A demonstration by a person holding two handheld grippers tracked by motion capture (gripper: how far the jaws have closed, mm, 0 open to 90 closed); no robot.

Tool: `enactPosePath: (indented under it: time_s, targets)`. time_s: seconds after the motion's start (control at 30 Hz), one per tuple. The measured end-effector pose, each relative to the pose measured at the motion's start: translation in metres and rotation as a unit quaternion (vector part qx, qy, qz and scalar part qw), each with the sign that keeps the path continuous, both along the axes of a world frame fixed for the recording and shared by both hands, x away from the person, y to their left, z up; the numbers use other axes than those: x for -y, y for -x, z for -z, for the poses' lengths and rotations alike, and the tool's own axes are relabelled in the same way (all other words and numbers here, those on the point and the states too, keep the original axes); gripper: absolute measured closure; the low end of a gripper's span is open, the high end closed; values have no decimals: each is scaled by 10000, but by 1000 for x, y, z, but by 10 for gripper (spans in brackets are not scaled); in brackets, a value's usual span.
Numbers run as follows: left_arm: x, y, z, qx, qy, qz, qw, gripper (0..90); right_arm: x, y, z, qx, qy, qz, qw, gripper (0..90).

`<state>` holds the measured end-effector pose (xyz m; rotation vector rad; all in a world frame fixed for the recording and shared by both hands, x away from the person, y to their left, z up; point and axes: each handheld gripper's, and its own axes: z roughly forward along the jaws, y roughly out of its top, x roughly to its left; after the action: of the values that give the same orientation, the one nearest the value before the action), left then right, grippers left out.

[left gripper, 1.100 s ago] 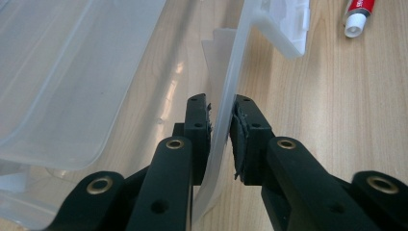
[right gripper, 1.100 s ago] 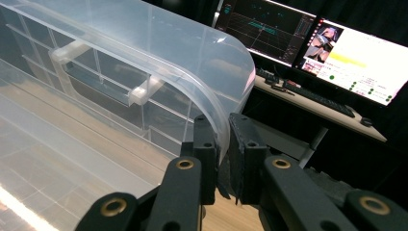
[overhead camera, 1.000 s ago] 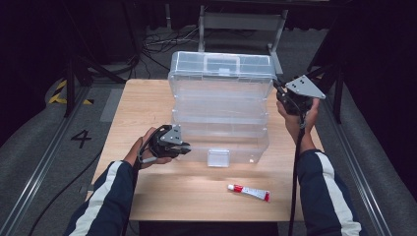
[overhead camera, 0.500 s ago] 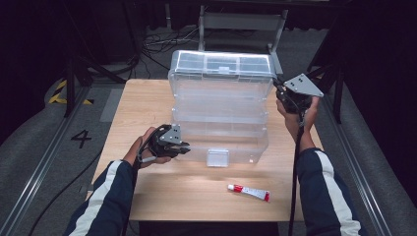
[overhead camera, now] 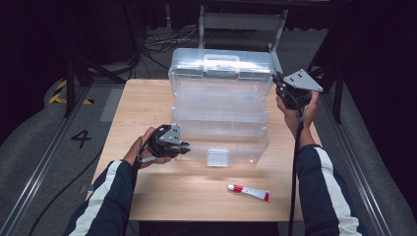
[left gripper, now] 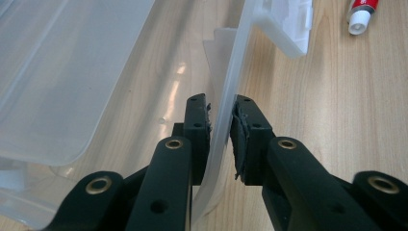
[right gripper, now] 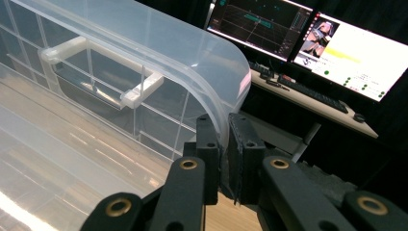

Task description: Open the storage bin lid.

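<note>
At the bench [overhead camera: 147, 196], the left claw [left gripper: 220, 126] pinches the near wall of the clear storage box [overhead camera: 221, 105] while the right claw [right gripper: 223, 139] clamps its raised lid's corner, the box standing open and a toothpaste tube [overhead camera: 249, 192] waiting in front of it.

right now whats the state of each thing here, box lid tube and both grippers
clear plastic box: open, base flat on the table
lid: raised, standing nearly upright
latch: undone, hanging at the base's front
tube: capped, lying on the table
left gripper: shut on the base's front wall
right gripper: shut on the lid's rim
</note>
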<state>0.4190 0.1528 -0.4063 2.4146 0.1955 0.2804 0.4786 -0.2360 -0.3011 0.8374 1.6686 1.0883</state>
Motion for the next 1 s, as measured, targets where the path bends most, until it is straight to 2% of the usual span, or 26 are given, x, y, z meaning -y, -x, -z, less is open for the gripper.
enactPosePath:
  time_s: [0.17, 0.37, 1.0]
  targets:
    - [0, 0, 0, 12, -9, -11, 10000, 781, -2, -4, -3, -35, 133, 55, 9999, 848]
    - [0, 0, 1, -7, 17, -9, 10000, 780, -2, -9, -4, -52, 127, 67, 9999, 852]
    - [1, 0, 1, 36, -4, 5, 10000, 779, 0, -23, -7, -172, -49, 8, 9998, 853]
